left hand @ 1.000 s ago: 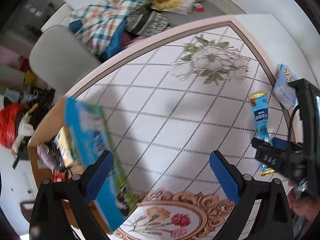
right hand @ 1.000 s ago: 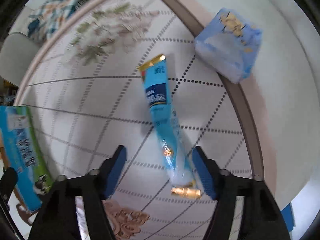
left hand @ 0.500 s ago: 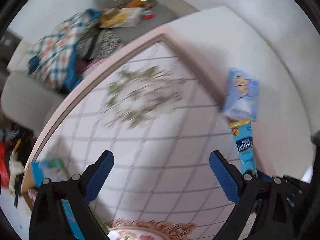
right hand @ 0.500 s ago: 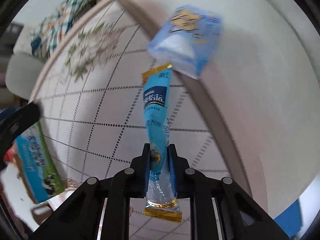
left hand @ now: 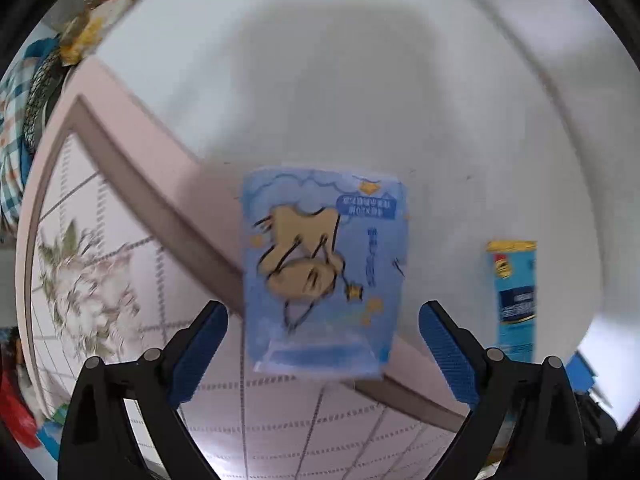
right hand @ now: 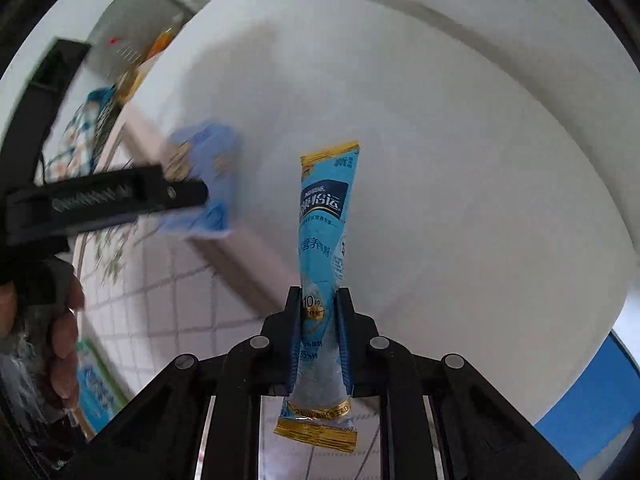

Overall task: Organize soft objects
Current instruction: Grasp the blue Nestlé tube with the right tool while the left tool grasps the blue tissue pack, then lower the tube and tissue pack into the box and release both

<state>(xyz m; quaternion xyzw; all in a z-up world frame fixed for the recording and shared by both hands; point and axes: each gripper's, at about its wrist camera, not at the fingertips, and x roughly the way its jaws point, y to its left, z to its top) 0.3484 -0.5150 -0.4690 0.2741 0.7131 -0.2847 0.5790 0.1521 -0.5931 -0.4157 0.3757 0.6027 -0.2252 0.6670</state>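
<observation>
The right gripper (right hand: 319,332) is pinching a long, narrow sachet (right hand: 325,240) between its blue ribbed pads, jaws closed down to the sachet's width. The sachet is glossy light-blue film with crimped gold bands at both ends, a dark-blue label panel near the top and white print down its length; it is standing nearly upright out of the jaws, its lower gold end hanging below the pads. In the left wrist view the same sachet (left hand: 514,300) is showing at the right, lifted off the table.

The left gripper (left hand: 322,344) is holding its jaws wide apart, with nothing between the pads. Ahead of it a tissue pack (left hand: 324,268) is lying, a soft rectangular packet in pale-blue plastic wrap printed with a tan cartoon animal, clouds and small yellow shapes. It is resting across the brown-and-pink border at the edge of the mat (left hand: 120,280), partly on the mat and partly on the bare white table (left hand: 360,80). The mat is smooth, printed with a dotted diamond grid and faded flowers. From the right wrist view the tissue pack (right hand: 204,184) is appearing blurred, just past the tip of the left gripper's black finger. A checked cloth (left hand: 10,120) is lying beyond the table's far corner.
</observation>
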